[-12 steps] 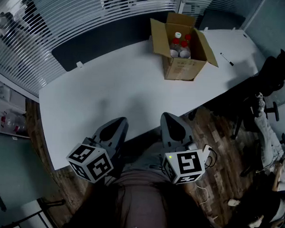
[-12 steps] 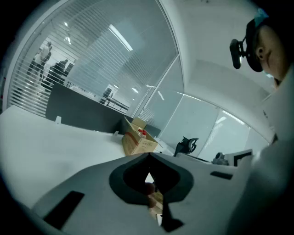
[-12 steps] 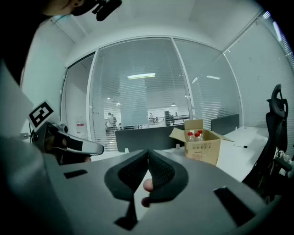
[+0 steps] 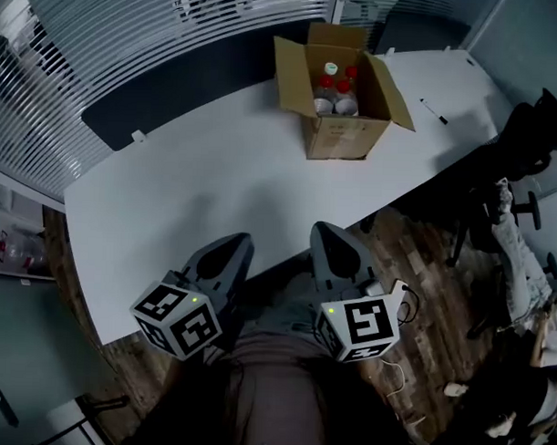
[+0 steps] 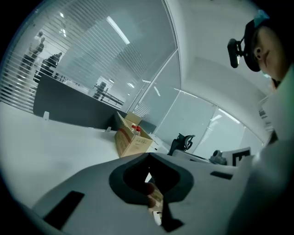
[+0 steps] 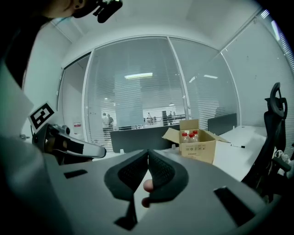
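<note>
Left gripper [image 4: 234, 241], right gripper [image 4: 322, 231]: fingers clenched, empty, near table [image 4: 170, 195] edge. Box [image 4: 341, 137] of bottles [image 4: 330, 93] far side; chair [image 4: 535, 130] right.

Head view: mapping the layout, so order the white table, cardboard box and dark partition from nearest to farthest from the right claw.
1. White table, its near edge just by the right claw.
2. Cardboard box, ahead near the table's far edge.
3. Dark partition, behind the table's far edge.
</note>
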Motion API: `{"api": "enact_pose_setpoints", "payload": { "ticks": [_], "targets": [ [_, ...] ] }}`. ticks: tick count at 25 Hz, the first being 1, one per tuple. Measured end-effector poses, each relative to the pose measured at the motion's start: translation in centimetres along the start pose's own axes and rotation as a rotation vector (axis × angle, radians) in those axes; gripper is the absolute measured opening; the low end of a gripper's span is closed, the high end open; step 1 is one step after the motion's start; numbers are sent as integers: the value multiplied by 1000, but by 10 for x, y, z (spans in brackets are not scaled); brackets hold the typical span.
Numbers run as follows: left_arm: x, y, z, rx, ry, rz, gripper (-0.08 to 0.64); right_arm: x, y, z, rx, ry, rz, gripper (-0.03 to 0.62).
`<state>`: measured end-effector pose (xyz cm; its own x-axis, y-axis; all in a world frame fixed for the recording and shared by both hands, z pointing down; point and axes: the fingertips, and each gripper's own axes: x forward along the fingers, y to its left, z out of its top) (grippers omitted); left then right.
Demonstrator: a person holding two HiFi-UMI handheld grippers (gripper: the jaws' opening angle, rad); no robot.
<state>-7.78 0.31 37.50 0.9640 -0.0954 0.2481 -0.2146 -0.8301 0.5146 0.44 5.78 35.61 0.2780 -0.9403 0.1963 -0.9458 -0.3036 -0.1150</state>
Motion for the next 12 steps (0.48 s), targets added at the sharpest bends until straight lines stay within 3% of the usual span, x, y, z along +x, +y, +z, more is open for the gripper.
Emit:
{"api": "enact_pose_setpoints", "payload": {
  "ticks": [12],
  "targets": [
    [89, -23, 24, 33, 33, -24, 9, 22, -79, 22, -67, 37, -10, 23]
  ]
}}
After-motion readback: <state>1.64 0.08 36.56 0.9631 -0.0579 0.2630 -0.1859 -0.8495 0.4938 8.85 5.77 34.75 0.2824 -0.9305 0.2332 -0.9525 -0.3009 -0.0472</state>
